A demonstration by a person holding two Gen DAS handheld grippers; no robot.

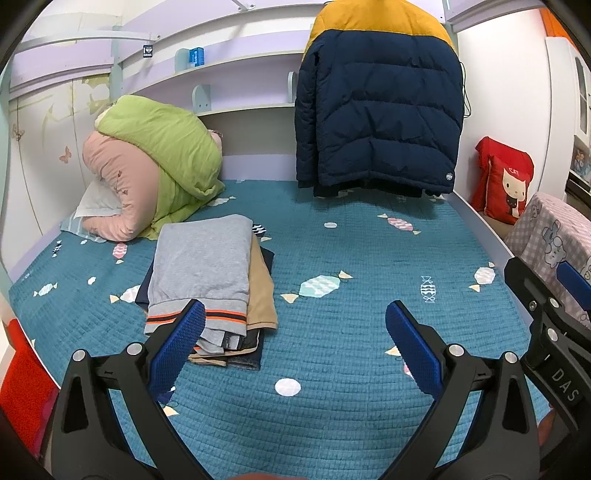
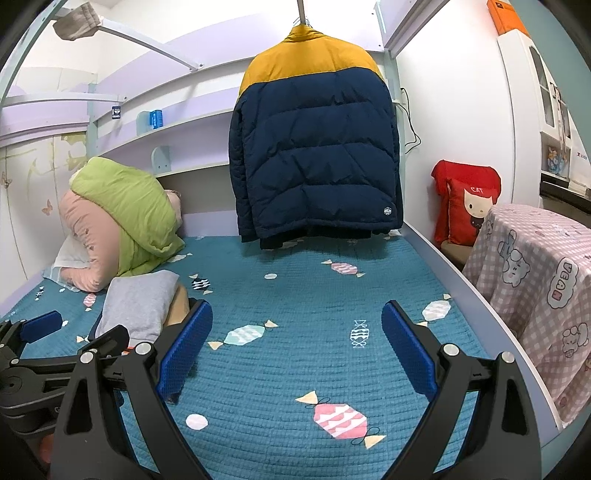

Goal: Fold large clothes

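While we hold both tools, left tool [image 1: 295, 325] and right tool [image 2: 297, 325], wide open and empty, the navy-and-yellow puffer jacket [image 1: 380, 110] hangs at upper right.

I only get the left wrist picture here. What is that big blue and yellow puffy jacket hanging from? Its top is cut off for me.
Observer: In the right wrist view the jacket hangs from a pale upright rod just above its yellow collar.
Operator: At my right edge I see a bit of another tool. Is it holding anything?
Observer: No. The right hand-held gripper has its jaws wide apart with nothing between them, above the blue bedspread.
Operator: Anything up high that I miss?
Observer: A greyish cloth is draped over the end of a white rail at the upper left.
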